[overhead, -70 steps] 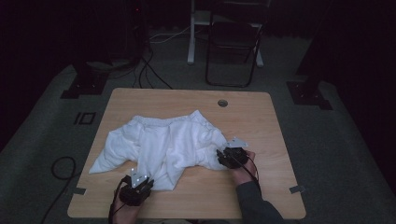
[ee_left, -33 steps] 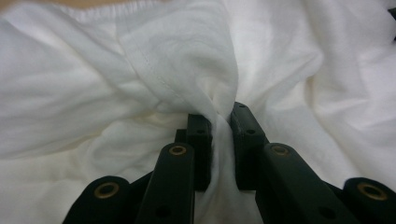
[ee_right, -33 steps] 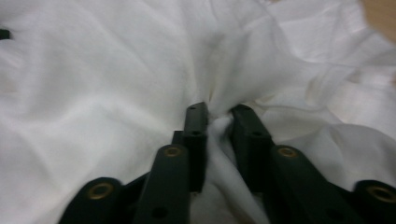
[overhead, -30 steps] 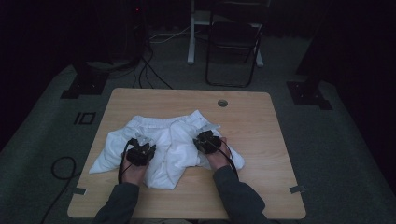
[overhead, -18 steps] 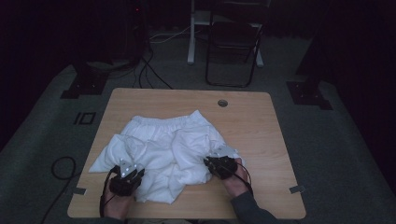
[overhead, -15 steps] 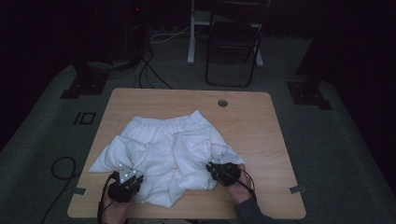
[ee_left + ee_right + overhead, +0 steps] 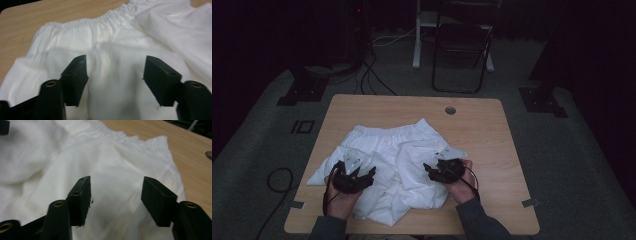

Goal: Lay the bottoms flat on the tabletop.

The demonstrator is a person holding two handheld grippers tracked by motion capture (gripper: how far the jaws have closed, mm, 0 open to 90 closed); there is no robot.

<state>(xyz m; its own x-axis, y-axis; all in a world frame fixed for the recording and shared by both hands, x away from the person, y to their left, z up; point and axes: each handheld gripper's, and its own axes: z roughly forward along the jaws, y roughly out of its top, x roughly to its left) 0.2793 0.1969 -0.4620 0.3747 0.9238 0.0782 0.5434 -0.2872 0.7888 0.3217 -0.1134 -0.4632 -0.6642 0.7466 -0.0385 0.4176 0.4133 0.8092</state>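
White shorts (image 7: 397, 145) with a gathered elastic waistband lie rumpled on the wooden table (image 7: 482, 130), waistband toward the far side. My left gripper (image 7: 368, 175) hovers over the shorts' near left part. Its jaws have just been opening and stand wide, with cloth (image 7: 105, 32) under them and nothing pinched at the left gripper (image 7: 115, 60). My right gripper (image 7: 428, 171) is over the near right part. Its jaws have also just been opening, and the fabric (image 7: 112, 152) lies loose below the right gripper (image 7: 116, 180). Both point inward across the cloth.
A round cable hole (image 7: 450, 110) sits near the table's far edge. Beyond the table stand a dark folding chair (image 7: 460, 45) and a white post (image 7: 417, 35). Black stand bases (image 7: 302, 92) (image 7: 542, 102) flank the table, and a cable loop (image 7: 277, 177) lies on the carpet at left.
Both grippers drew the cloth from the middle toward the near edge, then let go, opened and lifted slightly. The shorts now lie more spread, with the waistband showing.
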